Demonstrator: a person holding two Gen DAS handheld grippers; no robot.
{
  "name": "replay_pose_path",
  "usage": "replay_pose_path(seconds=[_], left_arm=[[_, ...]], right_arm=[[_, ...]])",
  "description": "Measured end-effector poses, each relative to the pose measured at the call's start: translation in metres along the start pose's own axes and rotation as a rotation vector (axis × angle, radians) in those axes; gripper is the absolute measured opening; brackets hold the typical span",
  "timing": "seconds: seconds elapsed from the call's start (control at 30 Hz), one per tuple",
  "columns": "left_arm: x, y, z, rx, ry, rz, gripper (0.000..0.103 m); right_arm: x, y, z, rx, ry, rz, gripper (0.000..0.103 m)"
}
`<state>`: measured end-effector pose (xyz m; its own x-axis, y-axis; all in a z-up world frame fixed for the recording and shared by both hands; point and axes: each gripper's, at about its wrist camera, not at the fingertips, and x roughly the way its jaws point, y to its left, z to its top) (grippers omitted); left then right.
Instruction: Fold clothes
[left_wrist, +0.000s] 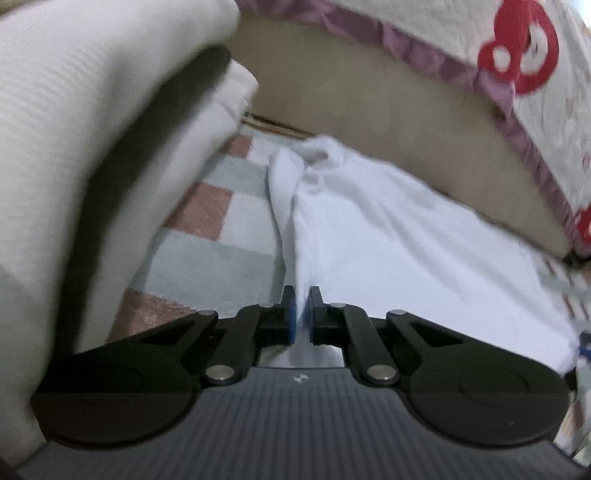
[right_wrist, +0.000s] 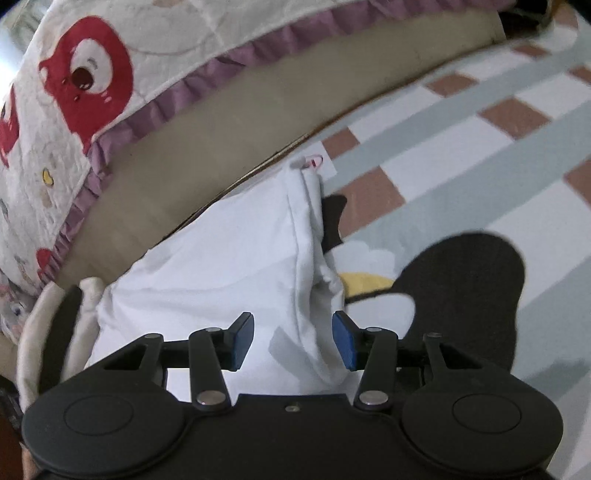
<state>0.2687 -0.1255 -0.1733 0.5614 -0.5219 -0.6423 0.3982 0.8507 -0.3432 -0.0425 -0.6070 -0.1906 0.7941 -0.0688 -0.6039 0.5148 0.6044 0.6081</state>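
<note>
Seen from the left wrist camera: left gripper low in front, its blue-padded fingers drawn nearly together and clamped on an edge of the white garment. Garment spread flat beyond them on the checked mat of pink, grey and white squares, one side folded over in a long ridge, collar end bunched at the far edge close to the tan base of the bed. Blocking much of the left side: a cream ribbed sleeve, blurred, with a dark band running along it. Farthest off, a white quilt with a purple ruffle and red cartoon prints hanging over the bed edge.

Seen from the right wrist camera: right gripper with fingers set well apart, straddling the garment's folded ridge, nothing pinched between the pads. Just right of the ridge, a black, white and yellow cartoon figure printed on the mat, partly covered by the cloth. Cream sleeve with dark band at the lower left, beside the garment's near corner. A small pink clip-like item, too small to identify, at the garment's far end. Bed base and ruffled quilt beyond.
</note>
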Motion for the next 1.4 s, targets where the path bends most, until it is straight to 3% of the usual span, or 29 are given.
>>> replay_pose_path(seconds=[0.07,0.13,0.27,0.3,0.33,0.4,0.53,0.67,0.73,0.8,0.87,0.93,0.97,1.03,1.07,1.13,1.3,1.4], left_arm=[[-0.019,-0.006,-0.004,-0.015,-0.024,0.02,0.006],[-0.028,-0.019,-0.015,0.032,-0.024,0.083,0.006],[-0.007,-0.025,-0.03,0.056,0.067,0.195,0.006],[-0.002,-0.02,-0.029,0.021,0.077,0.198,0.006],[-0.004,-0.013,-0.027,-0.026,0.075,0.182,0.006],[-0.008,-0.003,-0.024,-0.091,0.076,0.157,0.006],[-0.011,0.005,-0.022,-0.129,0.109,0.154,0.006],[-0.011,-0.003,-0.026,-0.067,0.136,0.188,0.007],[-0.016,-0.01,-0.029,-0.023,0.146,0.238,0.007],[-0.019,-0.013,-0.032,-0.034,0.172,0.309,0.008],[-0.025,-0.015,-0.041,-0.02,0.191,0.511,0.008],[-0.031,-0.016,-0.045,-0.011,0.182,0.55,0.009],[-0.036,-0.013,-0.045,-0.065,0.172,0.481,0.013],[-0.047,-0.003,-0.048,-0.259,0.138,0.251,0.022],[-0.049,0.0,-0.052,-0.329,0.134,0.163,0.029],[-0.039,-0.001,-0.06,-0.407,0.158,0.028,0.031],[-0.004,0.002,-0.072,-0.56,0.176,-0.07,0.032],[0.012,0.003,-0.067,-0.572,0.135,-0.082,0.032]], right_arm=[[0.001,-0.005,0.001,0.042,-0.001,0.038,0.053],[0.003,-0.006,0.0,0.037,0.016,0.055,0.053],[0.005,-0.005,-0.003,0.005,0.043,0.055,0.052],[0.005,-0.002,-0.004,-0.018,0.045,0.032,0.046],[0.004,0.0,-0.006,-0.041,0.047,0.009,0.004],[0.002,0.006,-0.009,-0.088,0.051,-0.037,0.006],[0.0,0.016,-0.014,-0.18,0.059,-0.128,0.005],[-0.003,0.026,-0.02,-0.273,0.067,-0.22,0.004],[-0.005,0.031,-0.023,-0.314,0.071,-0.263,0.004],[-0.008,0.025,-0.028,-0.215,0.082,-0.244,0.002],[-0.01,0.019,-0.034,-0.116,0.092,-0.224,0.007],[-0.013,0.013,-0.04,-0.017,0.102,-0.204,0.013],[-0.015,0.01,-0.043,0.032,0.107,-0.194,0.029],[-0.017,0.005,-0.049,0.131,0.118,-0.174,0.053],[-0.019,0.002,-0.052,0.18,0.122,-0.163,0.053],[-0.015,-0.01,-0.06,0.304,0.128,-0.117,0.053],[-0.006,-0.033,-0.07,0.465,0.005,-0.027,0.054],[0.001,-0.039,-0.072,0.518,-0.065,-0.002,0.054]])
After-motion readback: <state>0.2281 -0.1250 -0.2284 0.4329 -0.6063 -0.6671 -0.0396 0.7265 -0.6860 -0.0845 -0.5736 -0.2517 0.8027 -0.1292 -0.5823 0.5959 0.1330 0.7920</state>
